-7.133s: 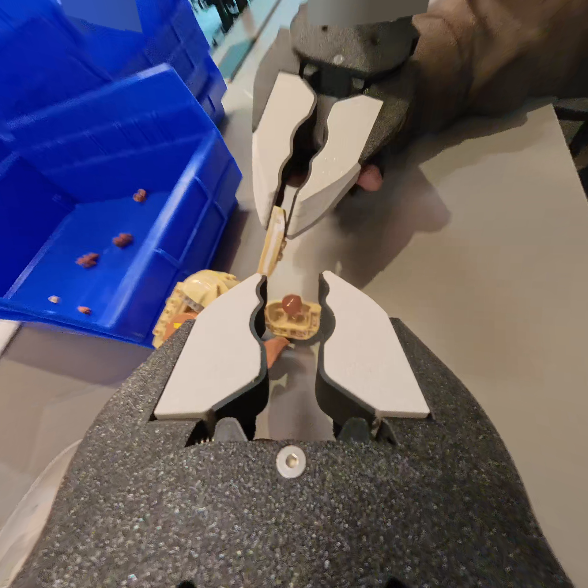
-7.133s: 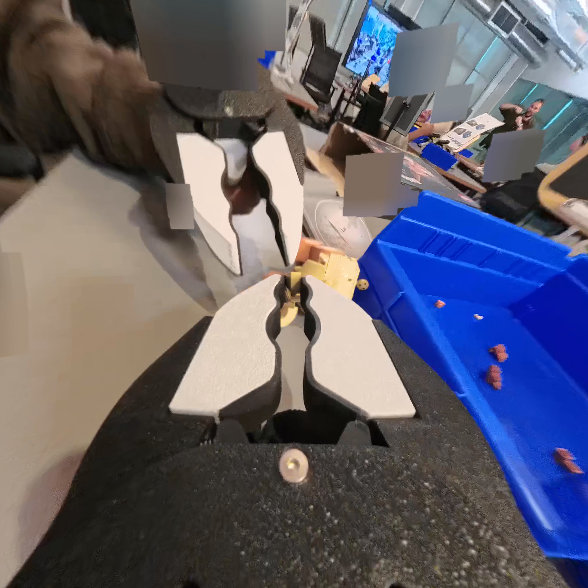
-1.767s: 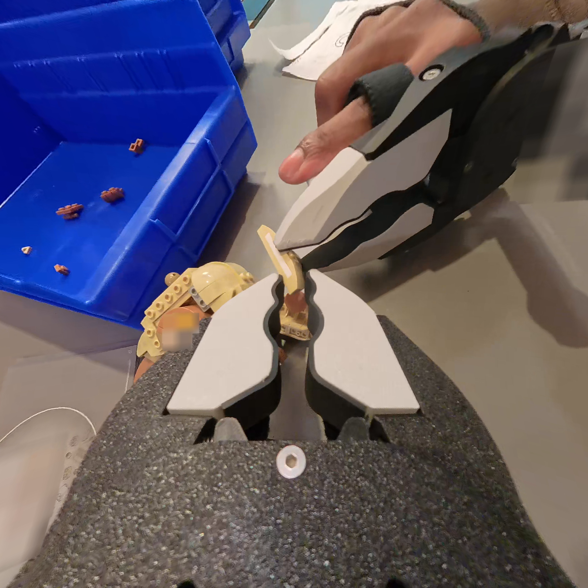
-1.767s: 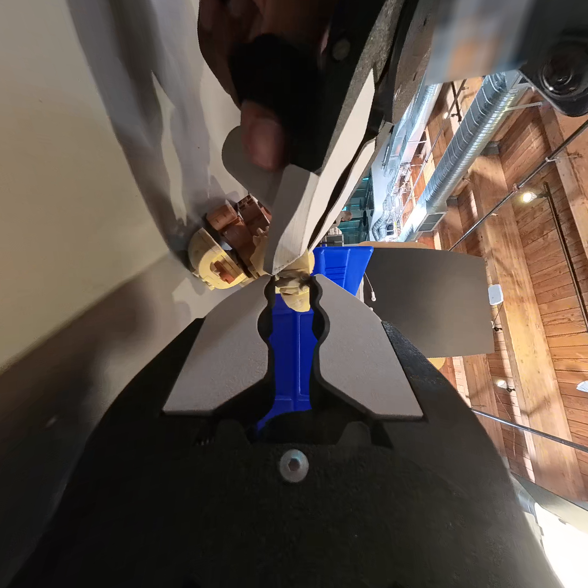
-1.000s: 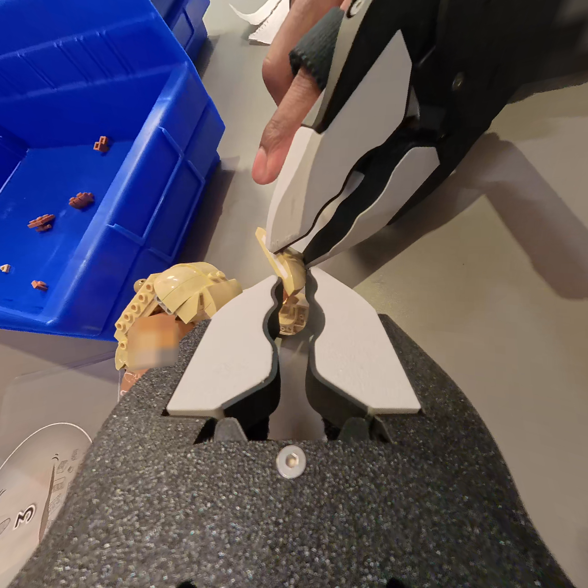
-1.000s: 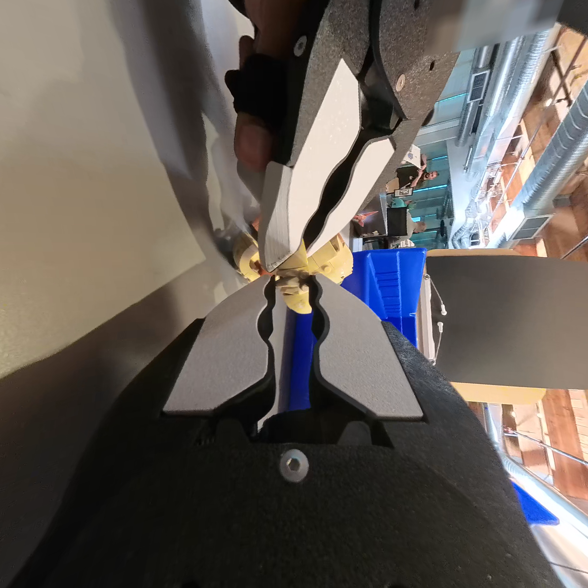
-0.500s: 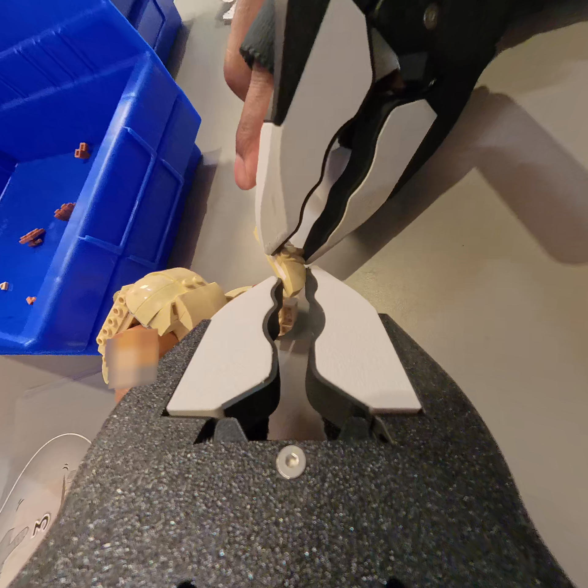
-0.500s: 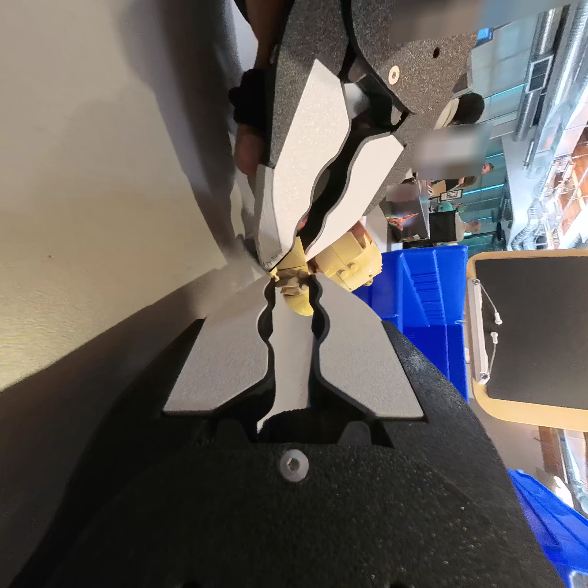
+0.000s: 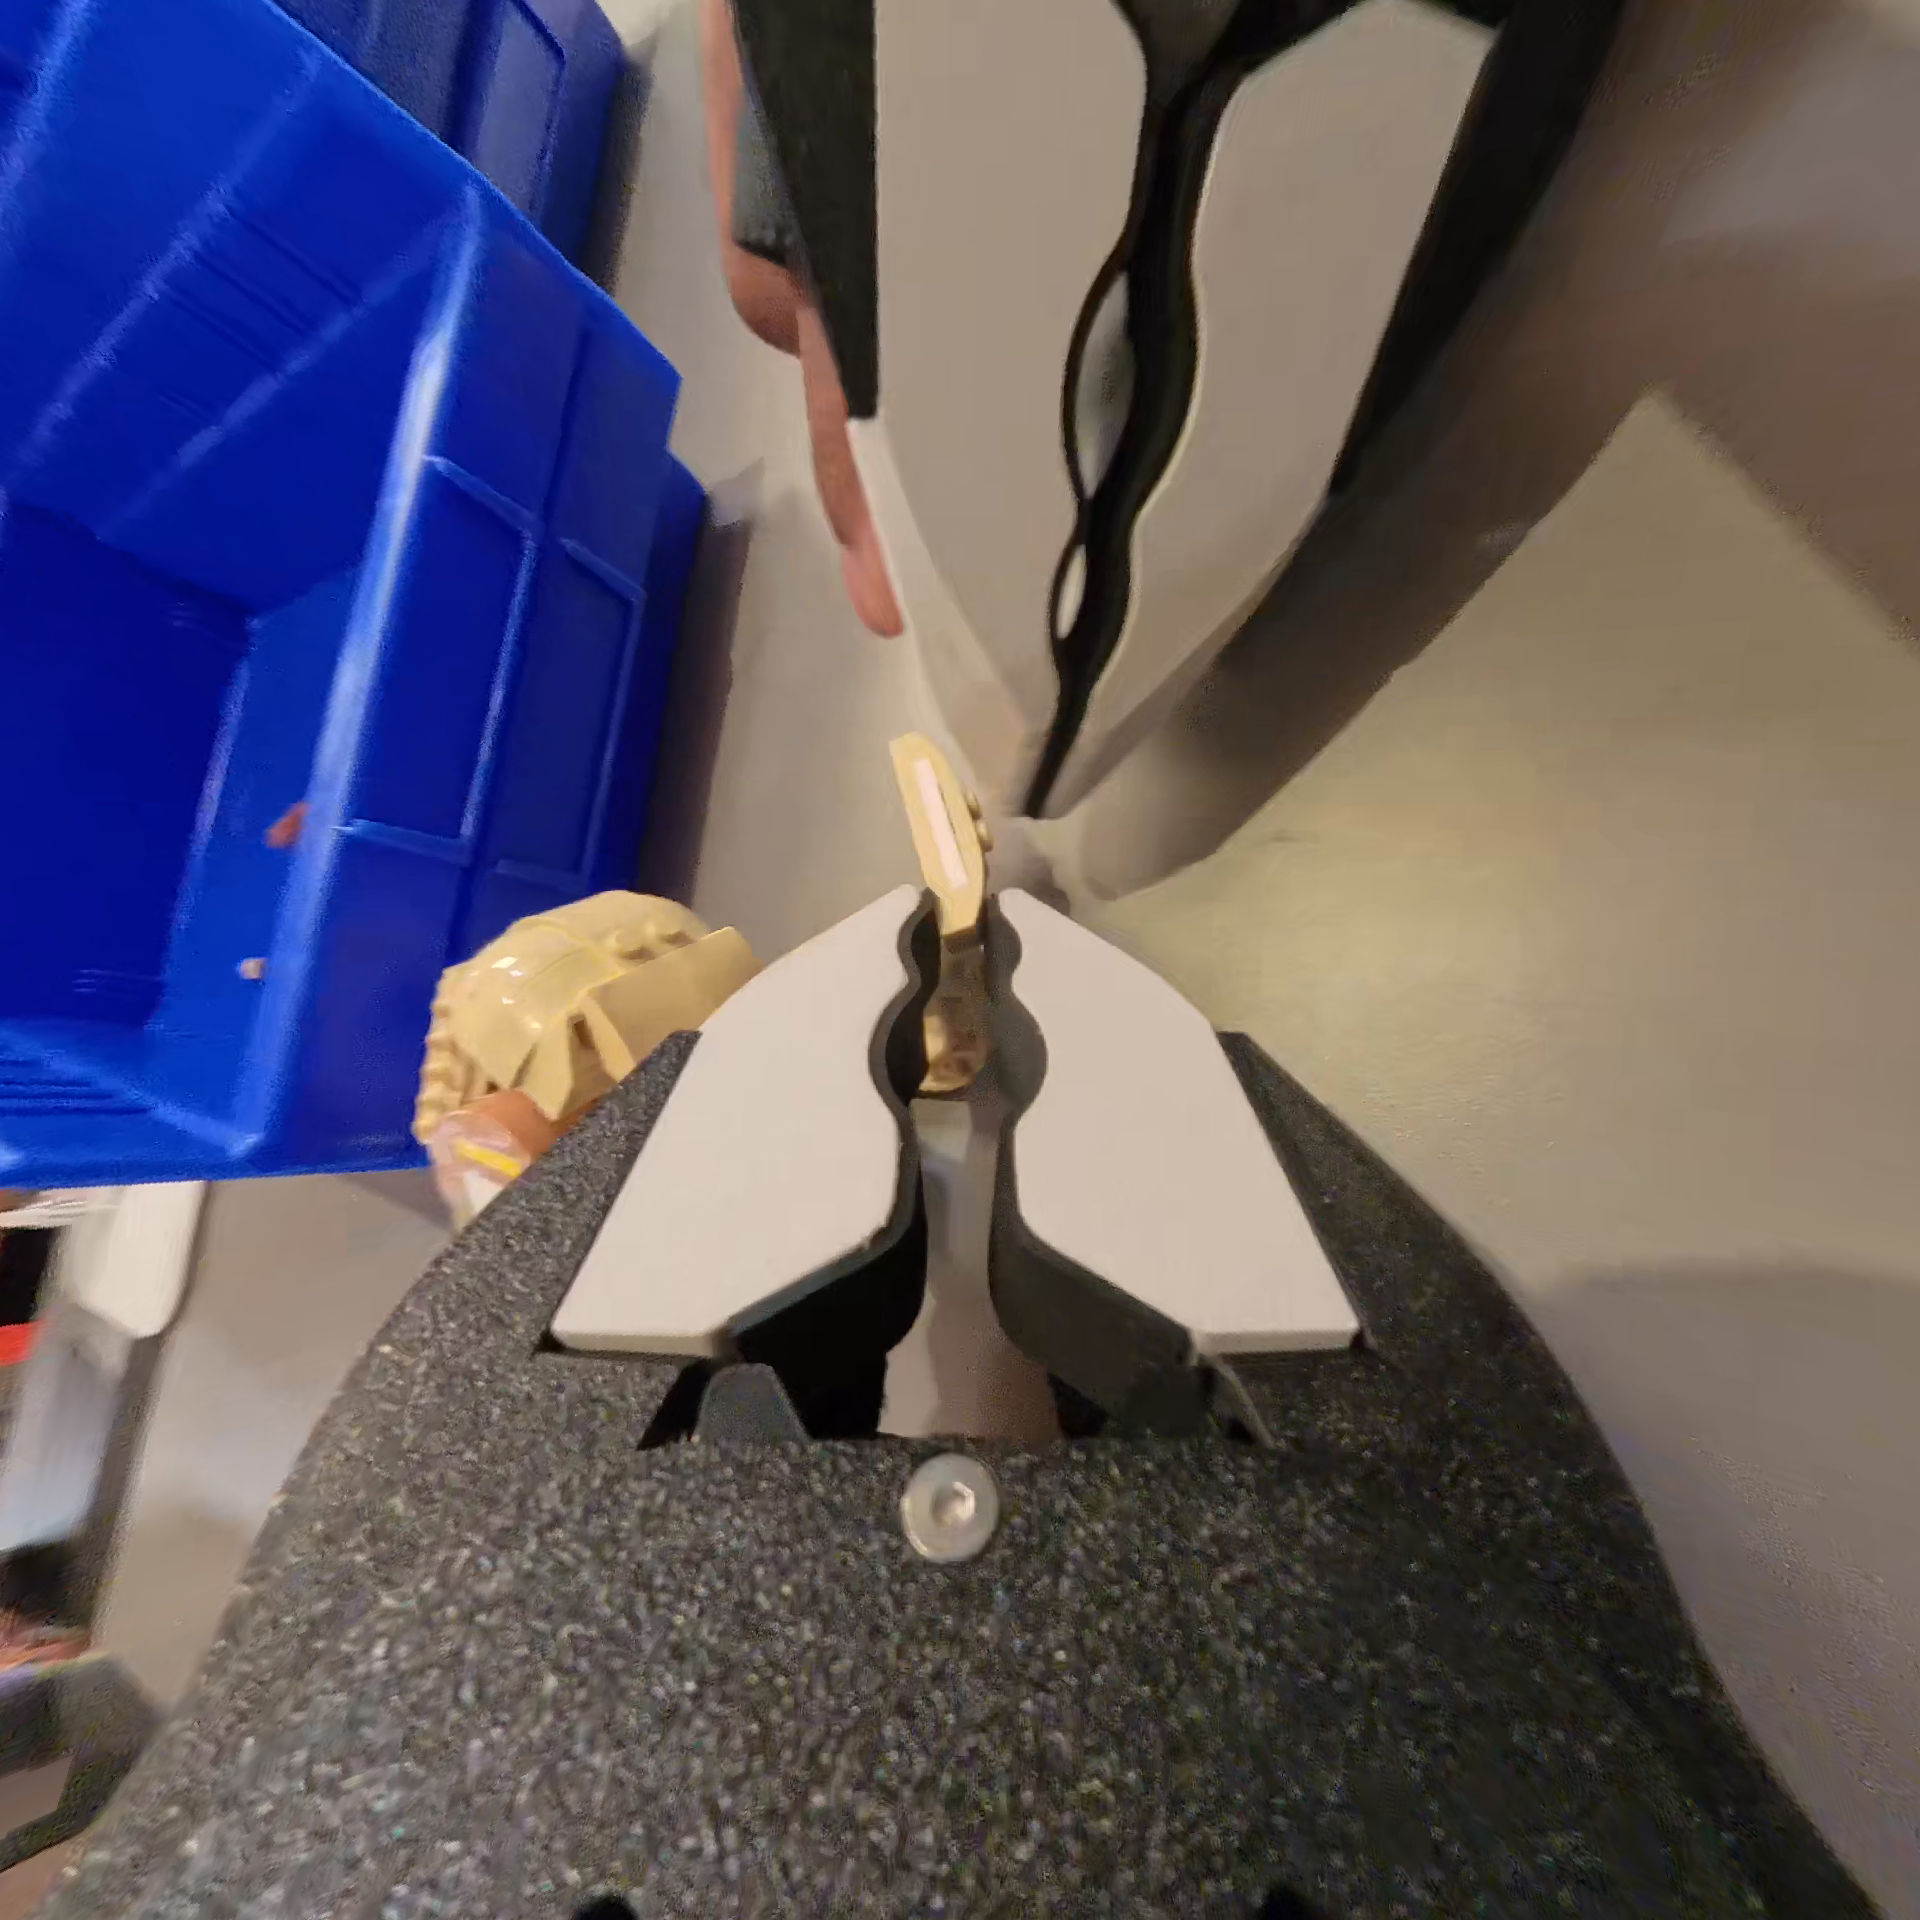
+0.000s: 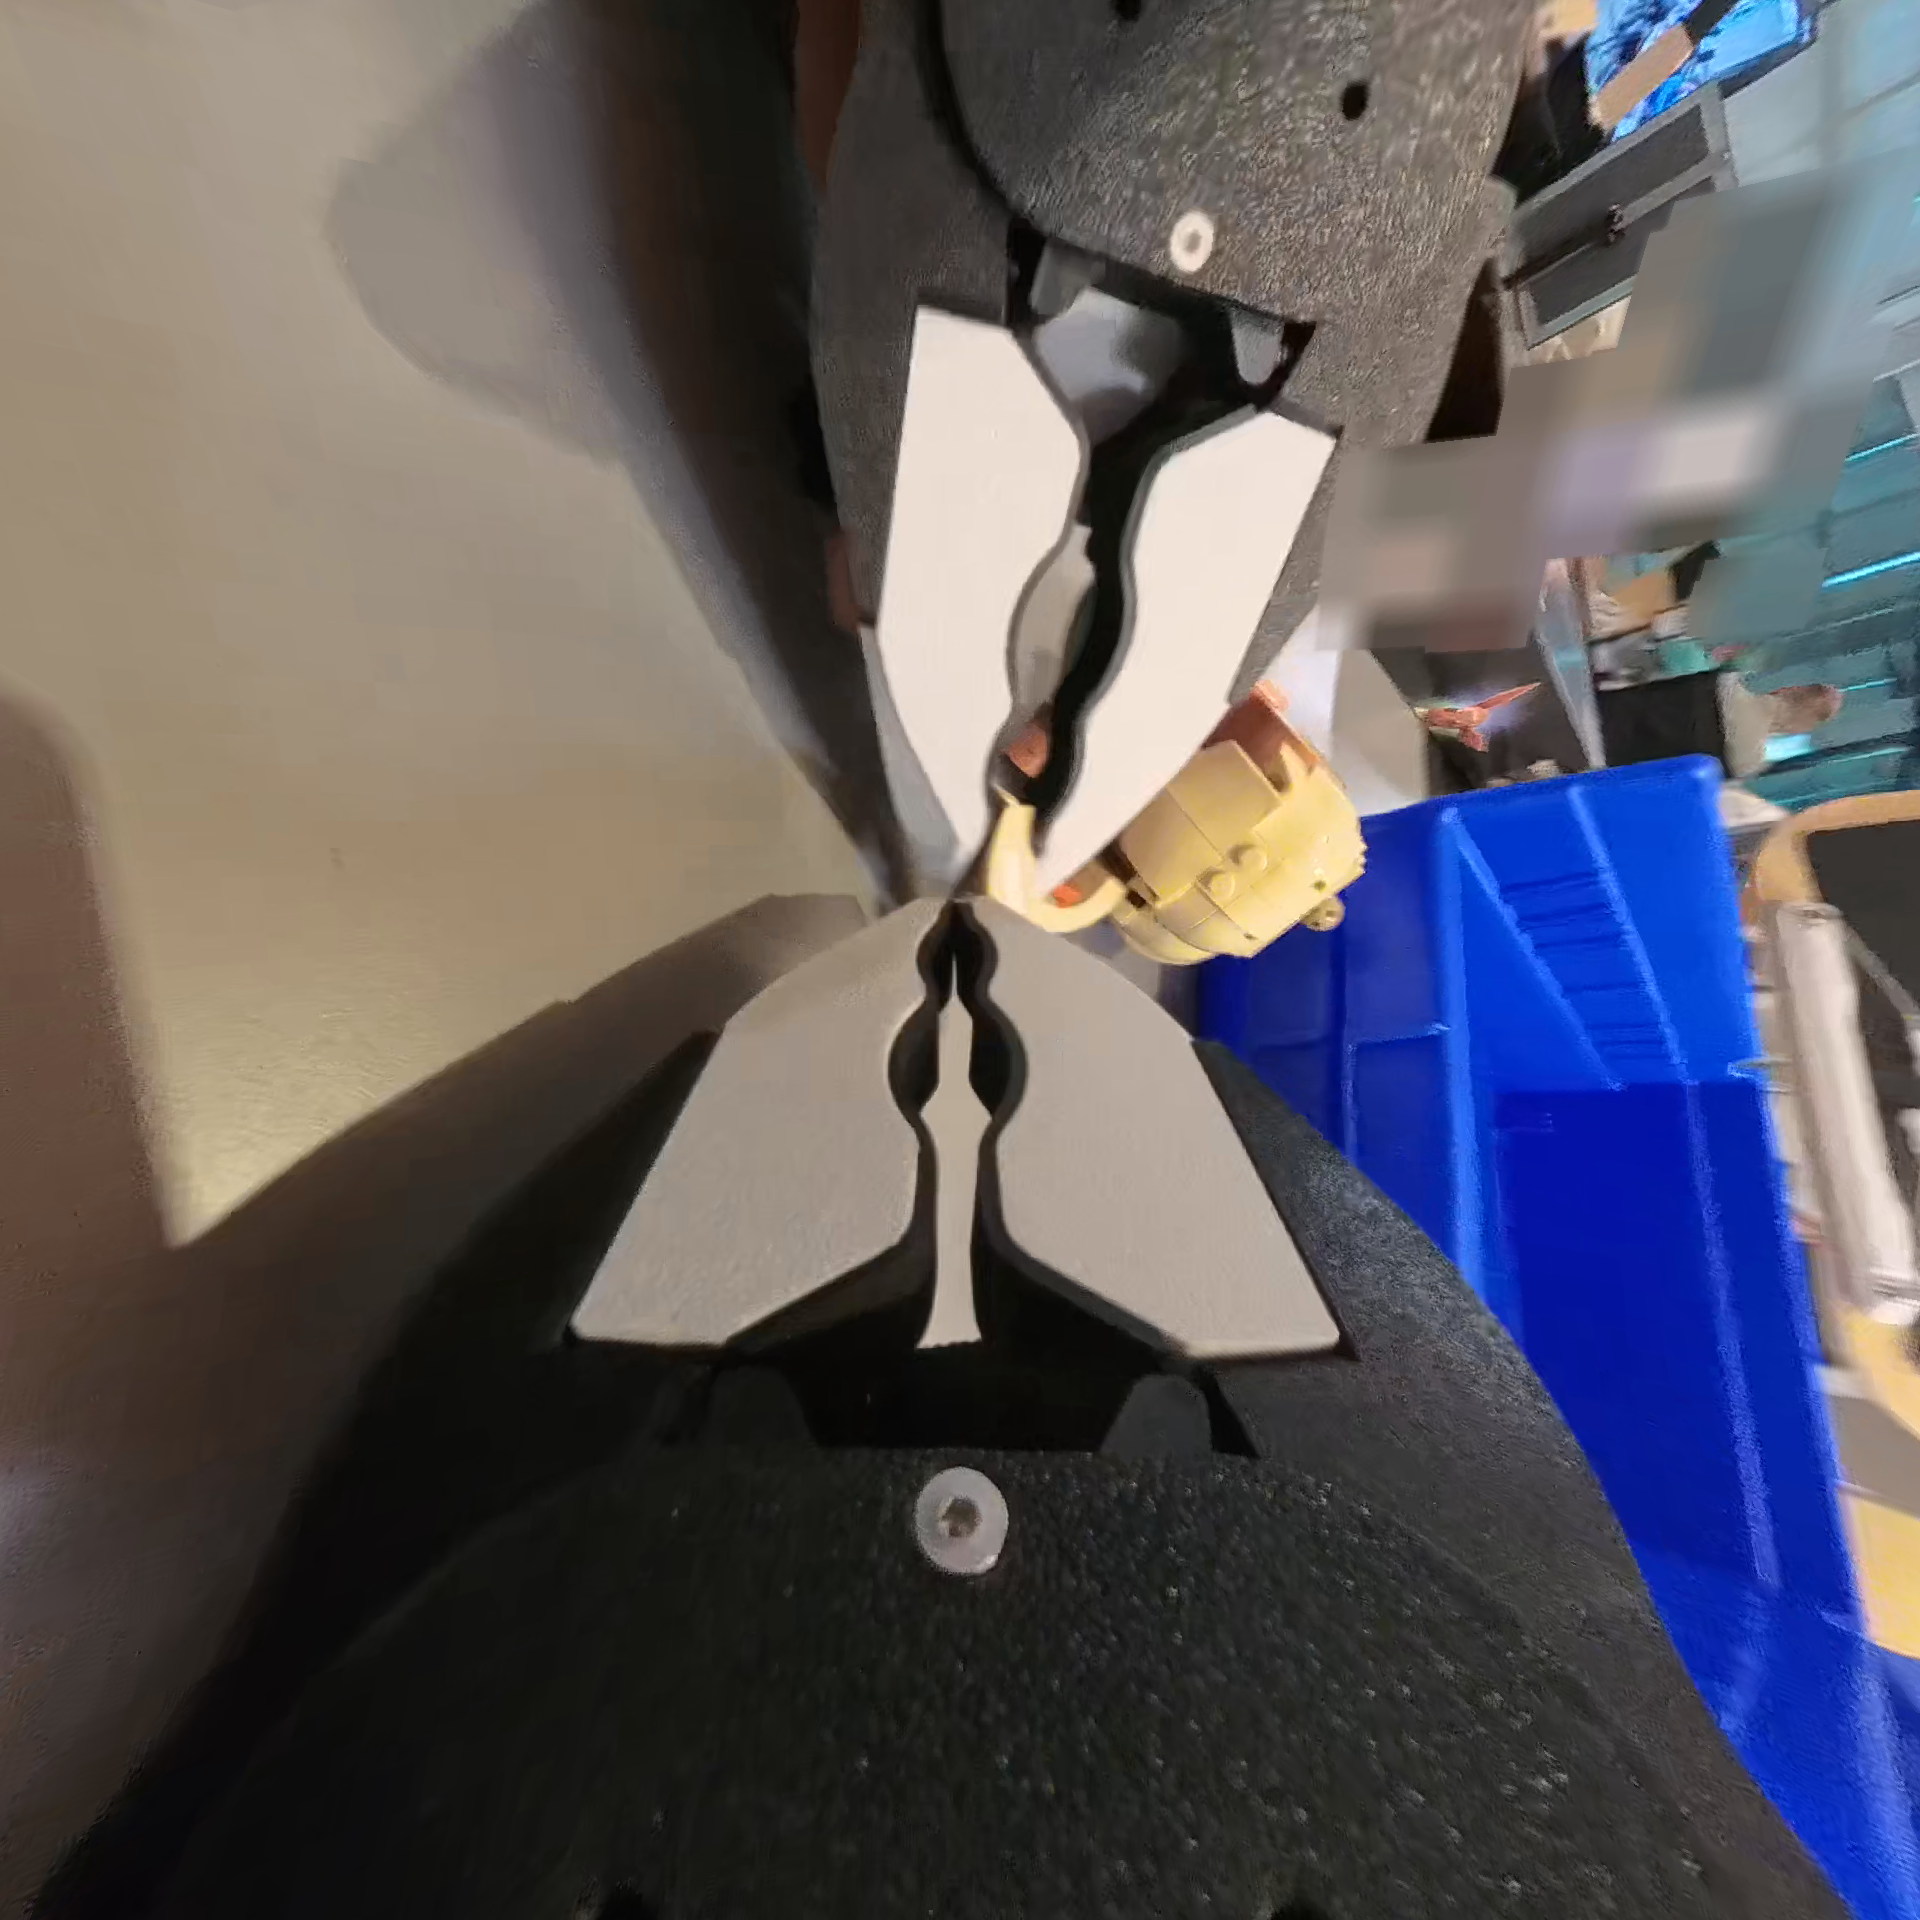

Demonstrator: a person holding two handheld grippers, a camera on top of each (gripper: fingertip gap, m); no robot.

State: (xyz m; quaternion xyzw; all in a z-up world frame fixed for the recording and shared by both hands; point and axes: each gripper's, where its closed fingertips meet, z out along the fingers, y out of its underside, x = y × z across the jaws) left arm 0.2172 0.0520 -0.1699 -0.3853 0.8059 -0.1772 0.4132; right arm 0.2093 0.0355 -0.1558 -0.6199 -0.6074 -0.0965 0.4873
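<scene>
My left gripper (image 9: 956,899) is shut on a small tan brick piece (image 9: 940,821), a flat plate that sticks out forward past the fingertips. The right wrist view shows the same piece (image 10: 1023,862) pinched in the left gripper (image 10: 1013,842). My right gripper (image 10: 956,912) is shut with its pads together and nothing between them, its tips just short of the piece. It also shows in the left wrist view (image 9: 1023,816), coming down from above, blurred. A larger tan and brown brick model (image 9: 561,1013) sits beside my left fingers, and also shows in the right wrist view (image 10: 1236,862).
A blue bin (image 9: 312,623) stands on the grey table (image 9: 1558,935) left of the left gripper; it also shows at the right of the right wrist view (image 10: 1558,1039). A person's finger (image 9: 842,499) reaches along the right gripper. White paper lies at the lower left. The tips of both grippers are at nearly the same place.
The right gripper, which gripped the tan assembly tip to tip with the left, has come off it and its pads have come together on air. The left jaws have narrowed on the piece.
</scene>
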